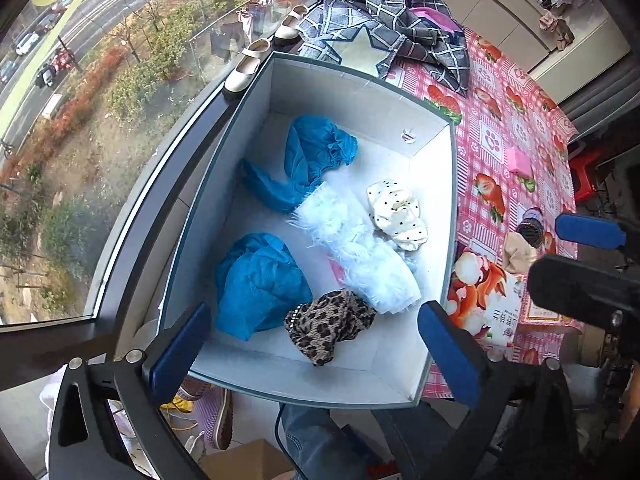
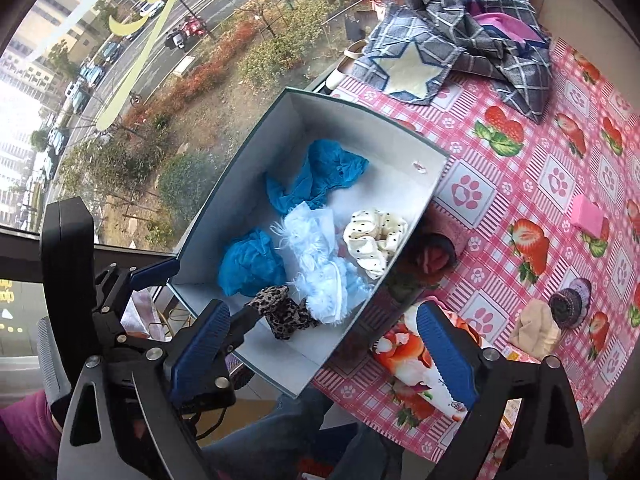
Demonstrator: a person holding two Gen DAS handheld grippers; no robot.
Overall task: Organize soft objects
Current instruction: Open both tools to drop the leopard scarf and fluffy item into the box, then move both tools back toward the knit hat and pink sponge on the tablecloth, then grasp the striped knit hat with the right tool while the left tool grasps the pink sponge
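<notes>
A white open box (image 1: 434,184) (image 2: 224,232) stands on the table by the window. In it lie two blue cloths (image 1: 260,280) (image 2: 248,264), a fluffy pale-blue piece (image 1: 360,248) (image 2: 316,256), a white dotted scrunchie (image 1: 400,212) (image 2: 376,240) and a leopard scrunchie (image 1: 328,324) (image 2: 280,312). My left gripper (image 1: 316,344) is open and empty above the box's near edge. My right gripper (image 2: 324,352) is open and empty over the box's near corner. A beige cloth (image 2: 536,328) and a purple knitted item (image 2: 572,300) lie on the table to the right.
A pink strawberry tablecloth (image 2: 520,184) covers the table. A grey checked cloth with a star (image 2: 448,48) lies at the far end. A pink block (image 2: 588,212) and a colourful packet (image 2: 412,364) lie near. Cream shoes (image 1: 248,64) stand on the window sill.
</notes>
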